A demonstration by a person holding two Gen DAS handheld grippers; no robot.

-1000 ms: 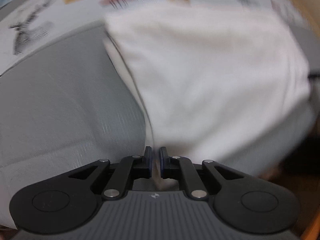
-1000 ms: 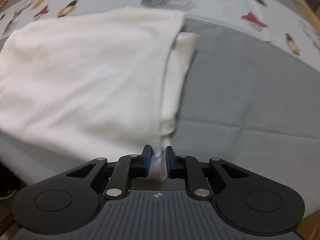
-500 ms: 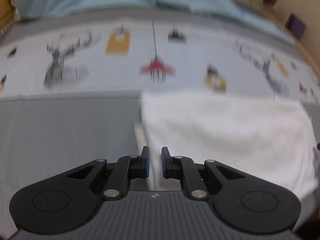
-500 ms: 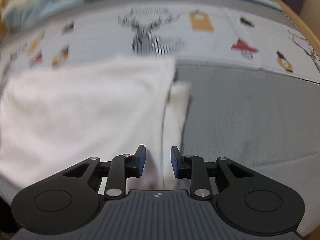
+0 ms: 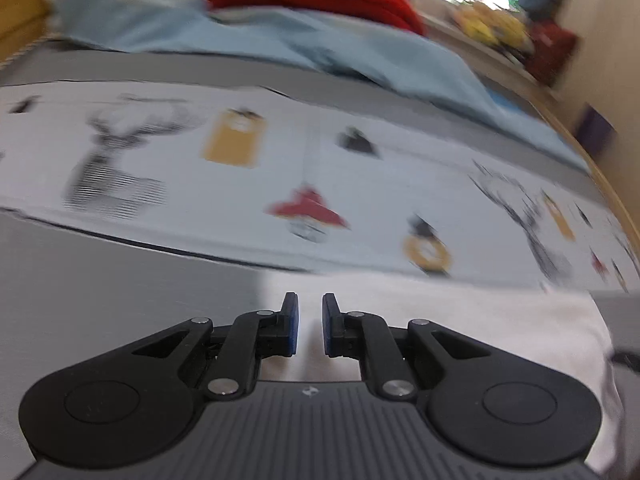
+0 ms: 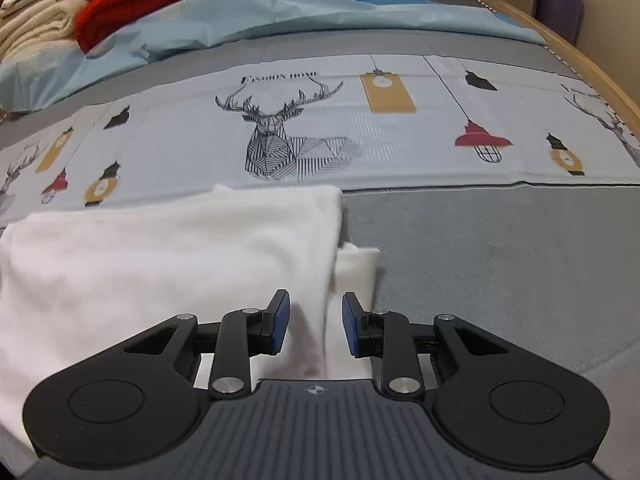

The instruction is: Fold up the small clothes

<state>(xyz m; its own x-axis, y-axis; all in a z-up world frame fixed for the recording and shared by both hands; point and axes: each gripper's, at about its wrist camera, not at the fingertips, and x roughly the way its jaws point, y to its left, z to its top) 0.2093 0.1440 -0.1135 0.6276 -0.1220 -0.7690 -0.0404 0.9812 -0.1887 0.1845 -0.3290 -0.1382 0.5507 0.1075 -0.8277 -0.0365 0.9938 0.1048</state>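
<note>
We keep the folded white garment (image 6: 168,264) flat on the bed (image 6: 500,264), at 10 o'clock of the right gripper (image 6: 316,320), fingers newly parted and empty; left gripper (image 5: 306,324) fingers narrow, gripping nothing

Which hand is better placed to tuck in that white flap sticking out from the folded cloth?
Right, probably. The right tool stands open just before the flap; the left view shows no flap.
</note>
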